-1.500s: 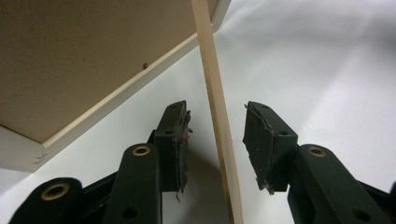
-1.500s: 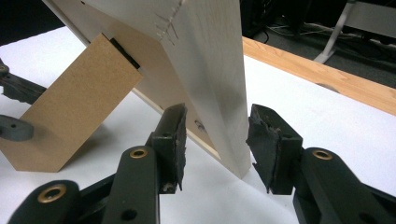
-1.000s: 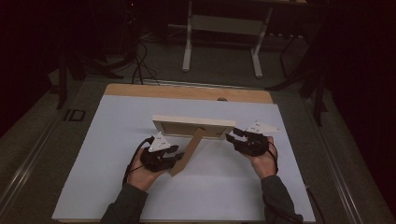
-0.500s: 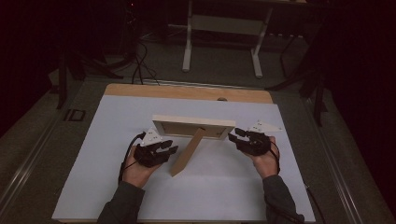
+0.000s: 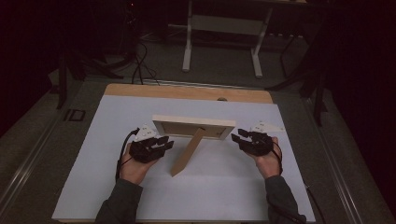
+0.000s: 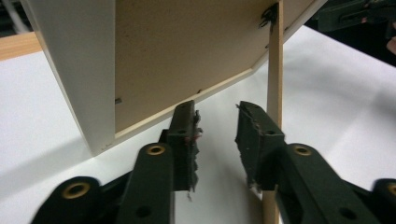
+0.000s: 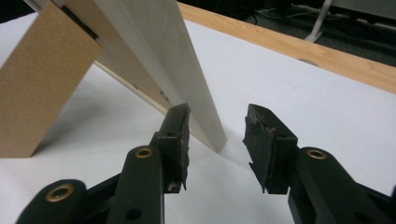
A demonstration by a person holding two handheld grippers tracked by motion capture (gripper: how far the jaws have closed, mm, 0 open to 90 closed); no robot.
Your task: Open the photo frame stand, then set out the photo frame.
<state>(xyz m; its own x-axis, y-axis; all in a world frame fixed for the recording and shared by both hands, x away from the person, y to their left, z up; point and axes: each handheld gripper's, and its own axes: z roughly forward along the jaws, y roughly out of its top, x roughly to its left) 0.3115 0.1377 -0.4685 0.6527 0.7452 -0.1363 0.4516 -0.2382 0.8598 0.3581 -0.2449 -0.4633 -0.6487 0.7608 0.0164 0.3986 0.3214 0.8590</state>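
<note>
With both grippers, left (image 5: 161, 143) and right (image 5: 240, 136), spread and pinching nothing beside the frame (image 5: 194, 127) at center, a nudge to its stand (image 5: 187, 152) could topple it.

— I'm looking at the picture frame (image 5: 194, 127) from here: its moulding is showing as pale painted wood, smooth and matt, and the backing board (image 6: 187, 51) is coming across as brown fibreboard, slightly speckled and dull.

— And the prop?

— The stand leg (image 5: 187, 151) is reading as the same raw brown board, unvarnished. The table (image 5: 224, 196) is wearing a matt white sheet, with a strip of light varnished wood along the far edge (image 5: 187, 92).

— The jaws?

— I'm seeing black matt plastic on the left gripper (image 6: 217, 135) and the right gripper (image 7: 217, 140), brass-looking rivets gleaming, and the pads (image 7: 180, 140) are looking rough and worn.
</note>
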